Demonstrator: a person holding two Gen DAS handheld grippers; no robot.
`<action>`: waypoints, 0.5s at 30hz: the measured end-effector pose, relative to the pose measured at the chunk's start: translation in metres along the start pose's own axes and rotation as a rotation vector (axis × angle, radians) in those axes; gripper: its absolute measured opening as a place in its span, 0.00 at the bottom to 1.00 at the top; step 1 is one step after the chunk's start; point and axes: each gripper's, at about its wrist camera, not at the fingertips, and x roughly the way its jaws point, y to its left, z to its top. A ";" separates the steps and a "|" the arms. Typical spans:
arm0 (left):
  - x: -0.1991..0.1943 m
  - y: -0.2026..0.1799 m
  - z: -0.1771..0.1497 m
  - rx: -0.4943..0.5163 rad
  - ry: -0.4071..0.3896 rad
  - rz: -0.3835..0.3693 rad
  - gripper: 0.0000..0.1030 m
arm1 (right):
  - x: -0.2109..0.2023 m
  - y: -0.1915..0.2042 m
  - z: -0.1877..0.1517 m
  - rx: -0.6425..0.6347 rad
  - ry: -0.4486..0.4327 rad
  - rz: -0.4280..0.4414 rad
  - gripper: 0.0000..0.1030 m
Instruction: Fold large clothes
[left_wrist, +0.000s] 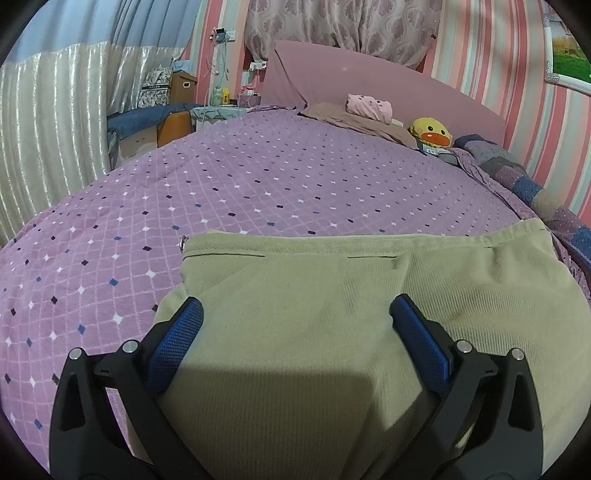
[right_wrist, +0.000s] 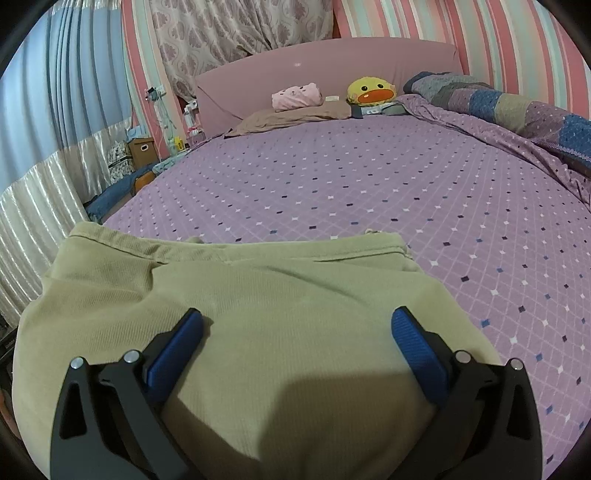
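A large khaki-green garment (left_wrist: 332, 295), seemingly trousers with the waistband at its far edge, lies flat on the purple diamond-patterned bed cover (left_wrist: 221, 184). It also shows in the right wrist view (right_wrist: 258, 295). My left gripper (left_wrist: 295, 314) is open, its blue pads spread wide just above the garment's near left part. My right gripper (right_wrist: 297, 325) is open too, its blue pads spread above the garment's near right part. Neither holds any cloth.
At the pink headboard (right_wrist: 332, 62) lie a brown pillow (right_wrist: 295, 112), a pink folded item (right_wrist: 295, 96) and a yellow duck plush (right_wrist: 371, 90). A patchwork quilt (right_wrist: 517, 107) is bunched along the right. Curtains (left_wrist: 48, 129) and boxes (left_wrist: 177, 86) stand left of the bed.
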 end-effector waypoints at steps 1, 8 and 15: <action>-0.002 0.001 -0.001 0.000 -0.001 0.002 0.97 | 0.000 -0.001 0.000 0.001 -0.001 0.000 0.99; -0.002 -0.005 -0.001 0.016 0.037 0.058 0.97 | 0.003 0.002 0.003 -0.006 0.030 -0.023 0.99; -0.004 -0.022 0.019 0.090 0.211 0.166 0.97 | 0.006 0.015 0.018 -0.024 0.190 -0.130 0.98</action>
